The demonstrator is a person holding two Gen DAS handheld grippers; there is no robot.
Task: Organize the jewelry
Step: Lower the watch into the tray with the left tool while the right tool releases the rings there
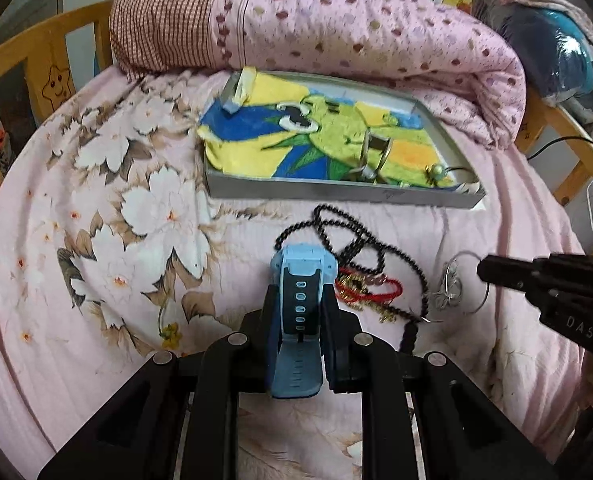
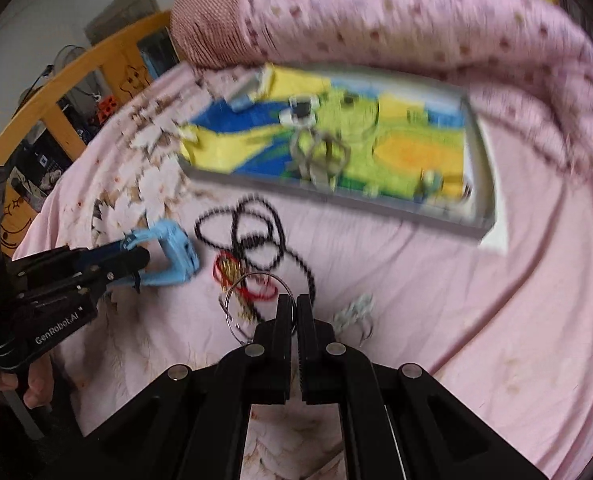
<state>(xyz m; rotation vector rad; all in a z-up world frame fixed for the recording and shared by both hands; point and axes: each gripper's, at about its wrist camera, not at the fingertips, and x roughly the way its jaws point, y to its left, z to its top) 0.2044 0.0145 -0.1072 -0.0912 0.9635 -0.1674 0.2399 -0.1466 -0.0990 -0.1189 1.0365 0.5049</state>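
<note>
I am working over a bed (image 1: 96, 240) covered with a pink sheet printed with white flowers, a rolled pink spotted quilt (image 1: 376, 28) lying across the far side. My left tongs (image 1: 301, 300) are closed around the strap of a light blue child's smartwatch (image 1: 302, 264), its body sticking out past the tips. In the right wrist view the same watch (image 2: 176, 248) hangs from those tongs at the left, and a hand (image 2: 32, 384) grips the handle below. My right tongs (image 2: 293, 312) are pressed tightly together, pinching a thin silver wire hoop (image 2: 252, 304) by its right edge (this view is blurred, so finer detail is lost). On the sheet between the two tongs lies a tangle of jewelry: a long black bead necklace (image 1: 356, 248) looped over itself, a red cord bracelet with gold charms (image 1: 360, 288) touching it, and a small silver piece (image 2: 354, 310) just to the right. Beyond them sits a shallow grey tray (image 1: 336, 192) lined with a bright yellow, green and blue cartoon towel (image 1: 316, 132), with a few small metal items near its front right corner.
</note>
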